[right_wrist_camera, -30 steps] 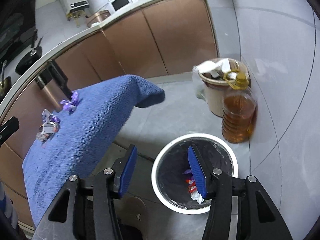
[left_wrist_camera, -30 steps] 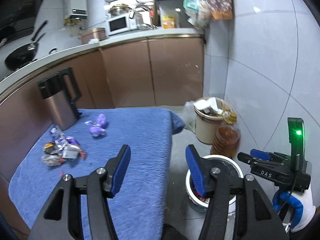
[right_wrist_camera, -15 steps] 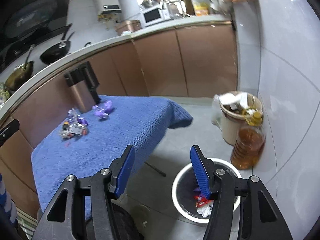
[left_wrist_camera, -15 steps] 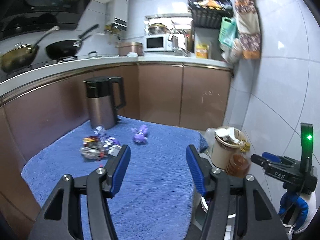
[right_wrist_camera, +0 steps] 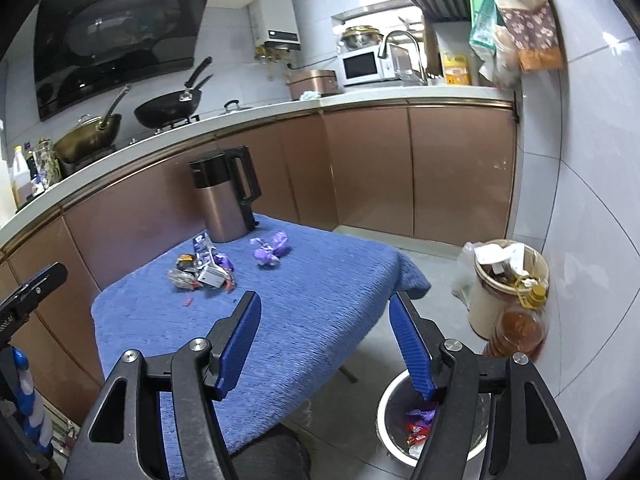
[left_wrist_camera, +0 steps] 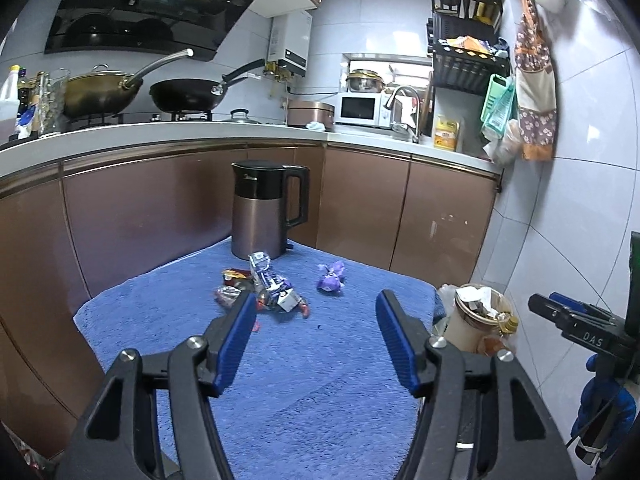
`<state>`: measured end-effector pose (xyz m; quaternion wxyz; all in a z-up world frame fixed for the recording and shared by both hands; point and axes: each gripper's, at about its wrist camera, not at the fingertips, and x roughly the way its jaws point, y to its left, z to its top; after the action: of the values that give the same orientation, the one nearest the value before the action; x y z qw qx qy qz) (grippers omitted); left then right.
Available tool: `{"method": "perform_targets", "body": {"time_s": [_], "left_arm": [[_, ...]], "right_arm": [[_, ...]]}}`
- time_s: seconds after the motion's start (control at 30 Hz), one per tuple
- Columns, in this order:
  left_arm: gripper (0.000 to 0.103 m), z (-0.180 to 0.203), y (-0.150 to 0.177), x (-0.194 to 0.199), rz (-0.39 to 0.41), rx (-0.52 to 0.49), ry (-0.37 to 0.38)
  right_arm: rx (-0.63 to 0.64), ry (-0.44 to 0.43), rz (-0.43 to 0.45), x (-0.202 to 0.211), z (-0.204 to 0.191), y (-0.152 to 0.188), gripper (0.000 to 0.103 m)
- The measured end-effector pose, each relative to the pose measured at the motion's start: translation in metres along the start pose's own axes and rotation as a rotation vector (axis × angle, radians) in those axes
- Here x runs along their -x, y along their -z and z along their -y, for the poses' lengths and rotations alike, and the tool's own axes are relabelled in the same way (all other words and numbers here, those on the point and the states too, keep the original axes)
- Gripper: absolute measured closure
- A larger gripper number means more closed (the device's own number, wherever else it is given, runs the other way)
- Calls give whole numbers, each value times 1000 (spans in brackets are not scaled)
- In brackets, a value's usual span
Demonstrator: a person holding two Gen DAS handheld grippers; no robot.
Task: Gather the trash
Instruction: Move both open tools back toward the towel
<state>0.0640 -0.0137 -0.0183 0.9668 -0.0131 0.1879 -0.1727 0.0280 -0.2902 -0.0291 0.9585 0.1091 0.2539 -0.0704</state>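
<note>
The kettle [left_wrist_camera: 267,210] stood upright at the far edge of the blue towel [left_wrist_camera: 304,380] that covered the small table. Just in front of the kettle lay a heap of crumpled wrappers [left_wrist_camera: 264,290], and to the right of the kettle's base a single purple wrapper [left_wrist_camera: 331,277] lay apart from the heap.

Well to the right of the kettle, on the floor past the towel's edge, a white-rimmed bin [right_wrist_camera: 386,404] held a purple wrapper and some red and white ones [right_wrist_camera: 418,426]. Further back from it, by the tiled wall, a beige bucket [right_wrist_camera: 486,312] was filled to the brim with paper scraps, and an oil bottle [right_wrist_camera: 520,330] stood against its front.

The left gripper [left_wrist_camera: 316,330] hung over the towel short of the heap, its jaws spread wide, having just been opening, with nothing between them. The right gripper [right_wrist_camera: 324,338] was likewise wide and empty, its jaws having just been opening, above the towel's near right edge.
</note>
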Motion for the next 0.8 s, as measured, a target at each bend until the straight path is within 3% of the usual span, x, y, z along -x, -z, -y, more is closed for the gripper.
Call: {"method": "perform_targets", "body": {"time_s": [0.4, 0.8], "left_arm": [[42, -1, 5, 7, 23, -9, -46], [42, 0, 8, 5, 27, -13, -54]], "right_arm": [[33, -49, 65, 24, -19, -12, 35], [20, -62, 72, 26, -17, -10, 35]]}}
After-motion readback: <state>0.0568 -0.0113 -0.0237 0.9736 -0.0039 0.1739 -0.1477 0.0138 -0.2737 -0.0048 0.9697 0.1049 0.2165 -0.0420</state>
